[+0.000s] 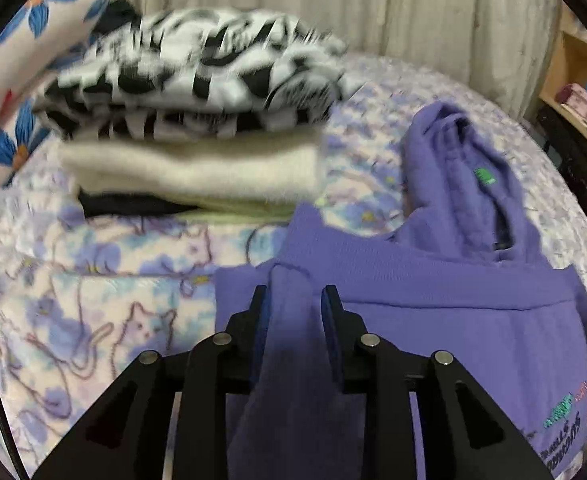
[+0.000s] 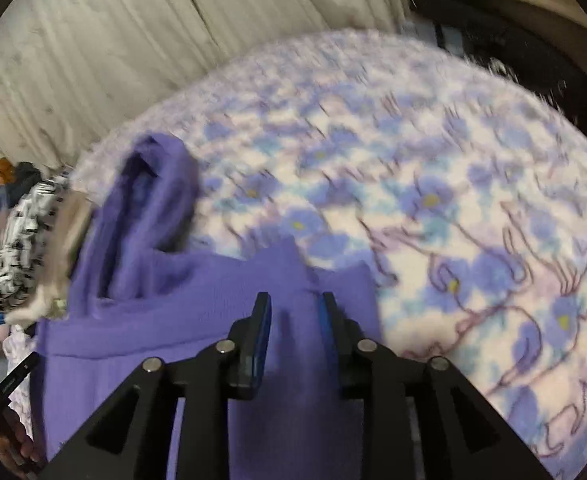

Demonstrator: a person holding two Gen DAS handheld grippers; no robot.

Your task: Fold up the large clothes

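While spread flat on the bed's flowered blanket (image 1: pixel 93 280), fills the near foreground of both views as a purple hoodie (image 1: pixel 433 292), with its hood (image 1: pixel 465 184) lying open towards the curtained wall. Looks soft, thick and limp, fairly bulky for one garment; likely sags and drags on the fleecy blanket rather than sliding. Probably handles best taken at a hem or sleeve edge on each side, so that both layers lift together.

Left gripper (image 1: pixel 295 300): fingers (image 1: pixel 259 312) partly apart, a raised ridge of purple cloth standing between them; cannot tell whether pinched or merely resting there. Right gripper (image 2: pixel 295 308): fingers parted, hoodie cloth lying flat between and beneath them, seemingly let go.

Beyond the hoodie, to the left, a stack of folded clothes (image 1: pixel 197 120): black-and-white patterned piece on top, a cream one under it, something dark at the bottom. No basket or box for clothes in view. At the far right, a wooden shelf (image 1: pixel 573 80) with small, blurred items.
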